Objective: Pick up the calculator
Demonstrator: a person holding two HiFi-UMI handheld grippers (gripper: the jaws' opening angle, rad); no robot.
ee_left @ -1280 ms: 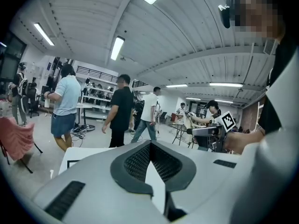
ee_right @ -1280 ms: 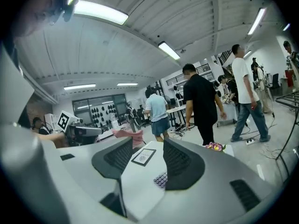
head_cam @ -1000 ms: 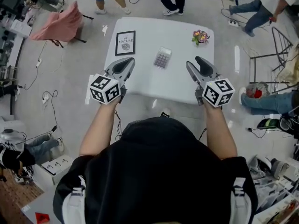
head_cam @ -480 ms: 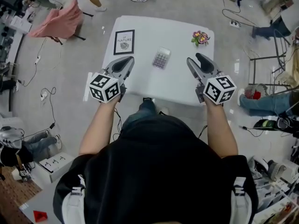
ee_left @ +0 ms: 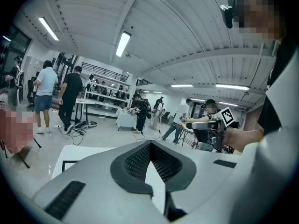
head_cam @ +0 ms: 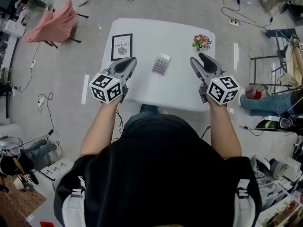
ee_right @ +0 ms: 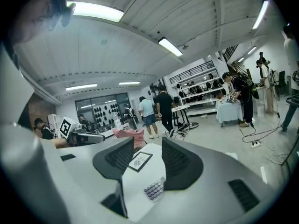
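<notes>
Calculator (head_cam: pixel 161 63) flat on white table (head_cam: pixel 180 89); framed print (head_cam: pixel 121 47) near

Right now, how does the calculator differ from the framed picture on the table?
The calculator is smaller than the framed picture. The calculator is grey with rows of keys; the framed picture is white print in a black frame. The calculator lies mid-table, the framed picture near the far left corner. Both lie flat on the white table.
</notes>
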